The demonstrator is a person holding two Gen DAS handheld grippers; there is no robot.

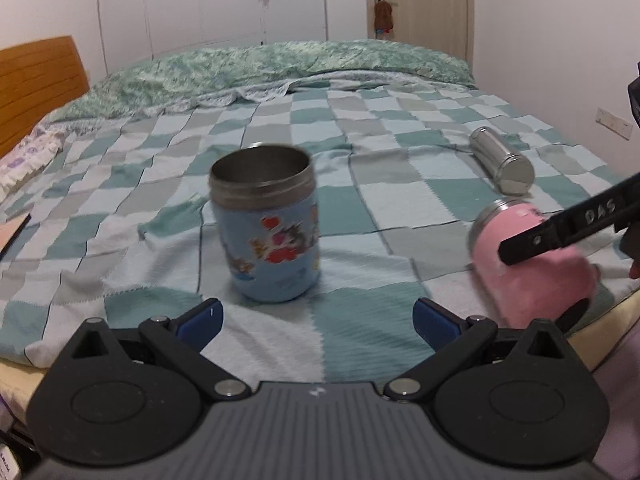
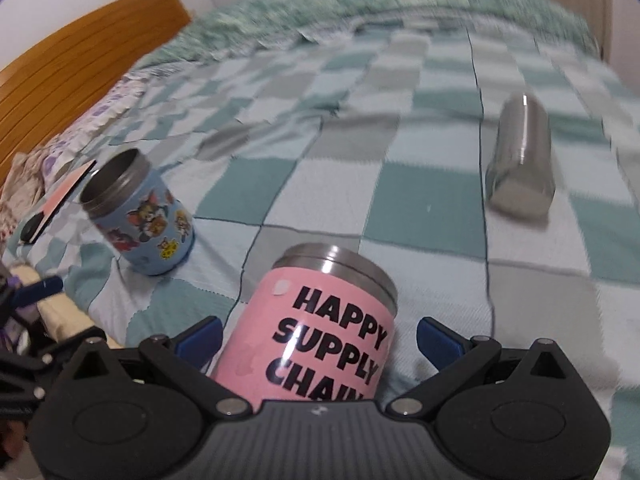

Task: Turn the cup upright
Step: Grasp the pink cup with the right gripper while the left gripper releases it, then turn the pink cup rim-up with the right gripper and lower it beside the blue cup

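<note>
The blue cup (image 1: 267, 227) with the cartoon stickers stands on the bed (image 1: 360, 184) with its mouth up, so that one looks done. My left gripper (image 1: 316, 318) is just in front of it, with its jaws wide apart and nothing in them. The pink cup (image 2: 316, 328) sits between the jaws of my right gripper (image 2: 318, 338). Those jaws are apart too, and I can't tell if they touch the cup. I think it is lying tipped on the bed, near the edge. I think I am about to grab it. Next I should squeeze the pink cup, lift it, and turn it mouth up. The shiny steel cup (image 1: 502, 160) lies on its side, farther away.
</note>
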